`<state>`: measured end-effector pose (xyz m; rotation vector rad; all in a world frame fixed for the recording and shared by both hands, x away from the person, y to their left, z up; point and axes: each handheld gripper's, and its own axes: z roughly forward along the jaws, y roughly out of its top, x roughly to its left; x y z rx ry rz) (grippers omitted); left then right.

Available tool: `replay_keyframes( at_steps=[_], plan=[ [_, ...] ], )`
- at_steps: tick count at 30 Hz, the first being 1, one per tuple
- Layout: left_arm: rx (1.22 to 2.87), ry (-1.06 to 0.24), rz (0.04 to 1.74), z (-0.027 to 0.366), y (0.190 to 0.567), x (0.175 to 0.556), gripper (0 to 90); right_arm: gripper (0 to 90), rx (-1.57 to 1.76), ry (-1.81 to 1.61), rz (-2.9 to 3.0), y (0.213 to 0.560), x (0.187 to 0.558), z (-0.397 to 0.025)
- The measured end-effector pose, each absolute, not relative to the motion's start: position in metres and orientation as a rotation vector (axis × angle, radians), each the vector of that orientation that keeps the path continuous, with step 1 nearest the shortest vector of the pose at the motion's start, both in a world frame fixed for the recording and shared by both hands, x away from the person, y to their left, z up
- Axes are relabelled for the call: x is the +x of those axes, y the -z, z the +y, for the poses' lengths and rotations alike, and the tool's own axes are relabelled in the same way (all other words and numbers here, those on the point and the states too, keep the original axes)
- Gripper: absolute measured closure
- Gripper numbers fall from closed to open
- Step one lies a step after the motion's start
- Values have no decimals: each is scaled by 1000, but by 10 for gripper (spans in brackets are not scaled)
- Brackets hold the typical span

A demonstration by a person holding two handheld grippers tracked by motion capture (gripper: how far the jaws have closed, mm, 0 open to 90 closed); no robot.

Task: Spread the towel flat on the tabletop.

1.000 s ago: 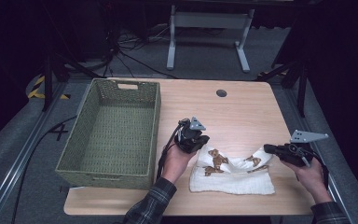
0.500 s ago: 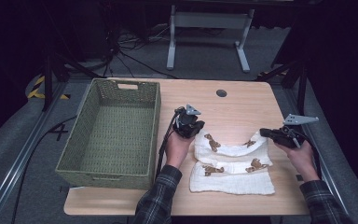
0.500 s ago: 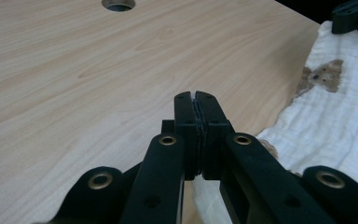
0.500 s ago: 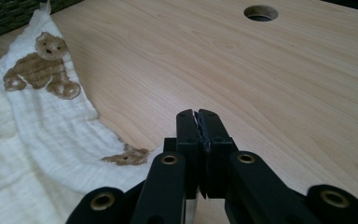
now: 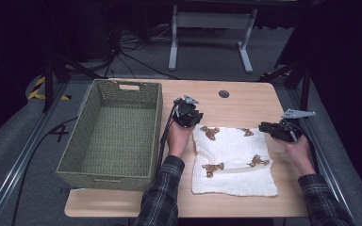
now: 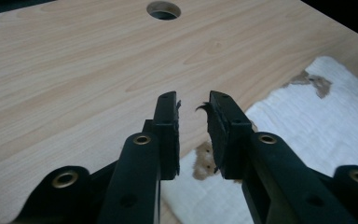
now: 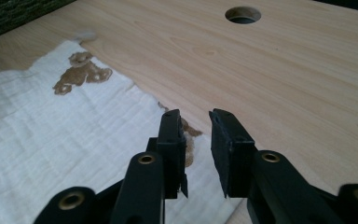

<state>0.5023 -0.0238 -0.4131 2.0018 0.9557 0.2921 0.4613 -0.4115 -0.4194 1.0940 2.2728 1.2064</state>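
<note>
Black jaws of the left gripper [image 6: 193, 126] stand a narrow gap apart and hold nothing; they hover over the far-left corner of the cloth [image 6: 307, 130]. The right gripper [image 7: 198, 140] is in the same condition: jaws slightly parted, empty, poised above the cloth's far-right edge.

On the high view the left gripper [image 5: 186, 113] sits at 10 o'clock from the cloth's centre and the right gripper [image 5: 278, 131] at 2 o'clock. The cloth [image 5: 233, 162] lies spread flat on the wooden table [image 5: 245, 101], just beside the woven basket [image 5: 111, 134], which stands at 9 o'clock from it.

Handling judgement: the cloth is a thin, crinkled white muslin with brown printed figures. Expect it to be light, limp and non-fragile, with no stiffness to carry its own shape; it will drape and fold wherever it is lifted. Grip should be taken at the two far corners or along the far hem, pinching the layer fully between the pads. A shallow bite risks slipping off the edge.
</note>
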Motion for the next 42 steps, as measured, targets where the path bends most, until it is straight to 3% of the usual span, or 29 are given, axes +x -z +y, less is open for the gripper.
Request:
replay_keyframes(
  at_steps=[5,9,31,42],
  plan=[
    [2032,-238,916,-24,417,484,763,814,1064,-1215,2317,416,447,-409],
    [2085,-185,885,-22,417,460,882,891,1021,-1202,2379,417,423,-406],
    [2243,-64,663,-14,435,353,896,895,943,-1196,2541,436,336,-411],
    [2342,13,656,-14,456,332,896,895,913,-1128,2653,448,311,-408]
  ],
)
